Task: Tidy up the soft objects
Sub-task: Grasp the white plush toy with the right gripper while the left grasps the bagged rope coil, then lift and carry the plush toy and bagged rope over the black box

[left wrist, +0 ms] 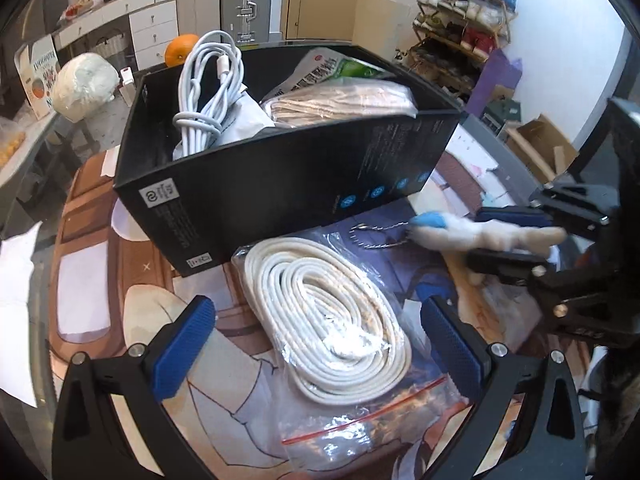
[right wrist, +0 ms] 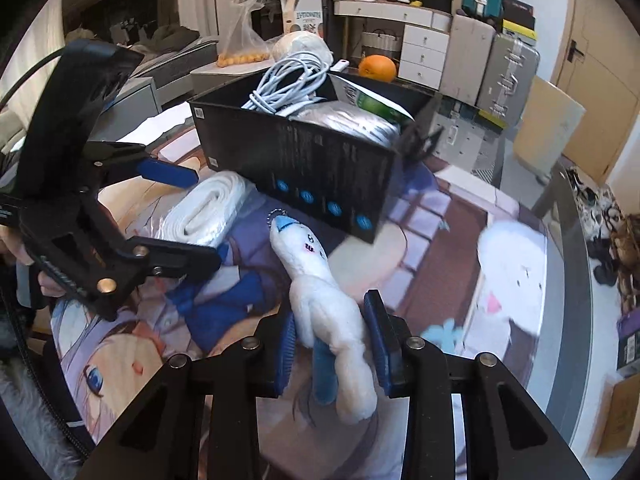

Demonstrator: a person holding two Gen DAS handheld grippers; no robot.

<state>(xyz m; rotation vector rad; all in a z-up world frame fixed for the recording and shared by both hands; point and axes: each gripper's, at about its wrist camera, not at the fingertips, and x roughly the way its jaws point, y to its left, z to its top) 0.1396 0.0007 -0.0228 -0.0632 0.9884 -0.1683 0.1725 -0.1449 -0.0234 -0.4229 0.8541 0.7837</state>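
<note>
Right tool [right wrist: 332, 344] is clamped on the white plush toy [right wrist: 320, 292], pads squeezing its body, blue-capped head and bead chain pointing to twelve o'clock, straight at the black box [right wrist: 320, 172]. The box already holds a bundled white cable [right wrist: 288, 80] and bagged items, so free room looks tight. My call: lift the plush clear of the near wall first, carry it over the rim, and let go only once it sits low inside, watching that the dangling chain doesn't snag the edge. Left tool [left wrist: 316, 348] stands wide apart, straddling the bagged coil of white strap [left wrist: 332, 320] on the bench [left wrist: 88, 264], at six o'clock from the box and touching it.
</note>
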